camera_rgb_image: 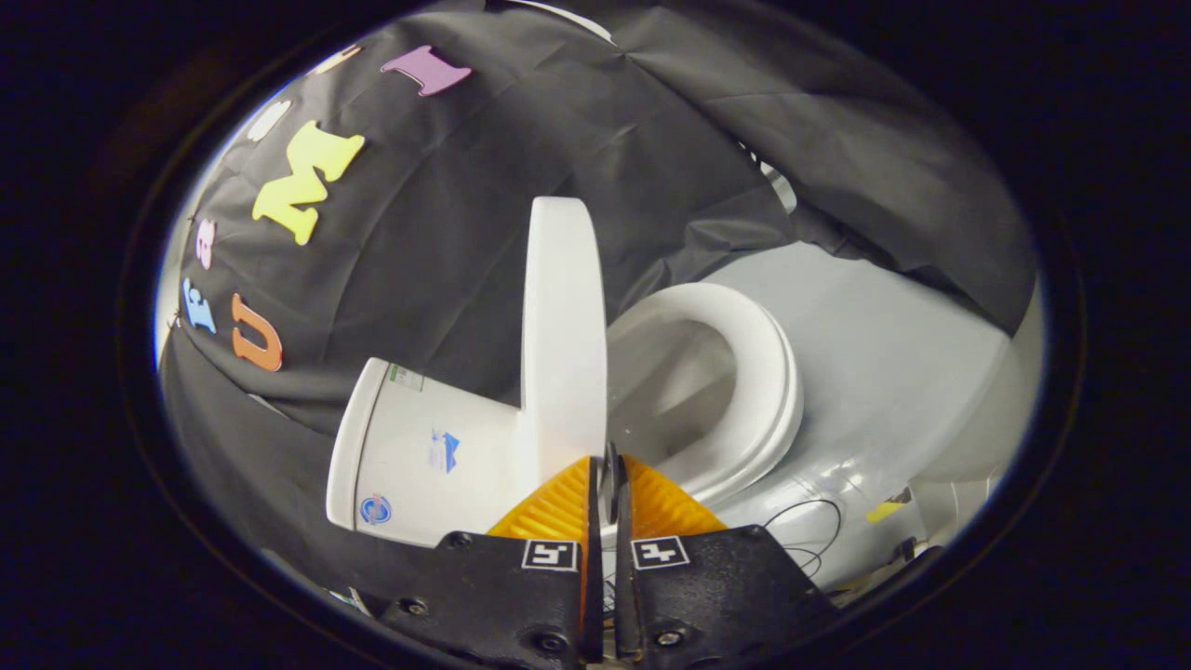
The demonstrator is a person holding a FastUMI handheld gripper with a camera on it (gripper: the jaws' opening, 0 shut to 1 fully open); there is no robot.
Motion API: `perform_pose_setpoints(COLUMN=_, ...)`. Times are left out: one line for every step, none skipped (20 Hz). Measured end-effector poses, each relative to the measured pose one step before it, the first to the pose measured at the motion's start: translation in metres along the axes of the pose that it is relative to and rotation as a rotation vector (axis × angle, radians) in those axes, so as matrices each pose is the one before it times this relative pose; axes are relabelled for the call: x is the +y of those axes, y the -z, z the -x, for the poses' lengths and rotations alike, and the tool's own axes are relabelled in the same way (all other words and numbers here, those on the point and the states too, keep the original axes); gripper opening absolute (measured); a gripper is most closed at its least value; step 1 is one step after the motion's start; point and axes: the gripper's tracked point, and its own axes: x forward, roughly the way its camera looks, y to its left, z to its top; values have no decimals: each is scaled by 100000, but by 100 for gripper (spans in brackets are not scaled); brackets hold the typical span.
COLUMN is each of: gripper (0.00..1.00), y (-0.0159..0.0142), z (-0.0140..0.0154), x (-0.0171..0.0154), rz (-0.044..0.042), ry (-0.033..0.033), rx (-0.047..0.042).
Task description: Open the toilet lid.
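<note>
The view is rolled sideways. The white toilet lid (pixel 563 316) is lifted off the seat and seen edge-on, standing close to the tank (pixel 419 456). The white seat ring (pixel 758 372) lies uncovered, with the bowl (pixel 670 381) showing through it. My gripper (pixel 607 465) sits at the rim of the lid, on the side facing the seat. Its fingers are pressed almost together with only a thin slit between them. The fingertips touch or nearly touch the lid's edge, but the lid is not between them.
The pale floor (pixel 884 335) spreads beyond the seat. Thin black cables (pixel 809 530) and a scrap of yellow tape (pixel 884 510) lie on it near the toilet's base. Black cloth walls hang close behind the tank and the lid.
</note>
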Motion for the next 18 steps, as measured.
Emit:
perform_pose_setpoints(gripper=8, y=80, z=174, x=447, rz=1091, ry=22, rx=-421)
perform_pose_setpoints(gripper=8, y=15, z=116, x=439, rz=1451, ry=212, rx=-486)
perform_pose_setpoints(gripper=8, y=84, z=92, x=471, rz=1543, ry=323, rx=-558)
perform_pose_setpoints(gripper=8, y=6, z=30, x=364, rz=1534, ry=605, rx=-334)
perform_pose_setpoints(gripper=8, y=52, z=160, x=486, rz=1210, ry=578, rx=-452)
perform_pose_setpoints(gripper=8, y=25, z=79, x=303, rz=1593, ry=672, rx=-389)
perform_pose_setpoints(gripper=8, y=53, z=149, x=369, rz=1329, ry=545, rx=-522)
perform_pose_setpoints(gripper=8, y=-11, z=113, x=385, rz=1413, ry=274, rx=-577)
perform_pose_setpoints(gripper=8, y=58, z=79, x=395, rz=1148, ry=343, rx=-395)
perform_pose_setpoints(gripper=8, y=-35, z=49, x=352, rz=1010, ry=224, rx=-272)
perform_pose_setpoints(gripper=8, y=54, z=112, x=412, rz=215, ry=52, rx=-210)
perform_pose_setpoints(gripper=8, y=1, z=66, x=373, rz=835, ry=-220, rx=-282)
perform_pose_setpoints(gripper=8, y=19, z=34, x=351, rz=413, ry=104, rx=-334)
perform_pose_setpoints(gripper=8, y=77, z=76, x=326, rz=1032, ry=132, rx=-386)
perform_pose_setpoints(gripper=8, y=-20, z=199, x=475, rz=709, ry=56, rx=-511)
perform_pose_setpoints(gripper=8, y=74, z=27, x=586, rz=1525, ry=-314, rx=-429)
perform_pose_setpoints(gripper=8, y=20, z=125, x=603, rz=1058, ry=-56, rx=-517)
perform_pose_setpoints(gripper=8, y=-5, z=152, x=518, rz=1701, ry=9, rx=-402)
